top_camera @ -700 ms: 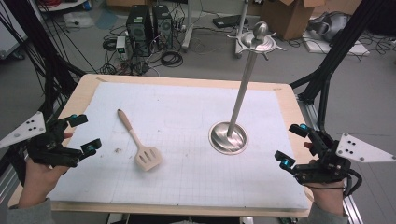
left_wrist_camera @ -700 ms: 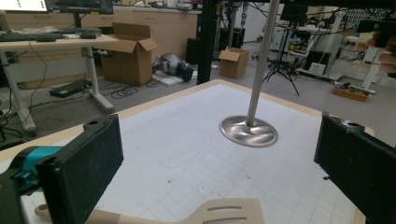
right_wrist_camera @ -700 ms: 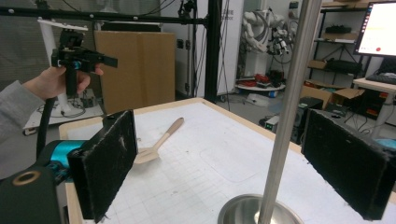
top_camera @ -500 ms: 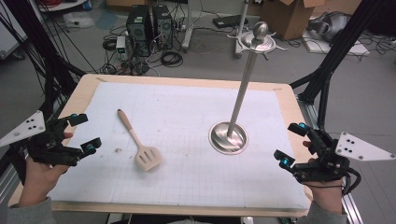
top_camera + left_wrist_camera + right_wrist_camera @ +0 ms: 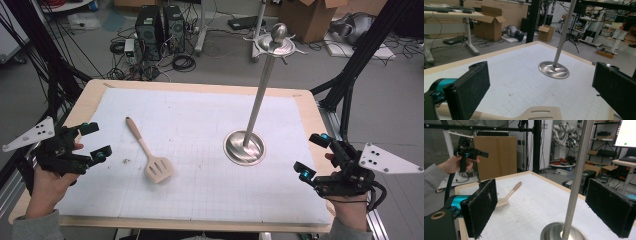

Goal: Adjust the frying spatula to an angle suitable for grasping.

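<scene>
The left tool (image 5: 90, 141) hovers over the counter's near left edge, its black, rough-padded jaws spread wide with nothing between them. The right tool (image 5: 312, 156) hangs over the near right edge, likewise released and empty. Just beside the left tool lies a pale wooden slotted spatula (image 5: 150, 152), flat on the white gridded mat (image 5: 200, 190), its broad blade toward the person and its rounded handle angled away to the left. Bare mat separates it from a polished metal stand (image 5: 245, 146): a round dished base with a slim upright pole topped by a knob (image 5: 278, 33), nearer the right tool. The mat looks lightly speckled, perhaps with crumbs. The light wooden rim of the counter (image 5: 190, 88) frames the mat; the far half lies open.
</scene>
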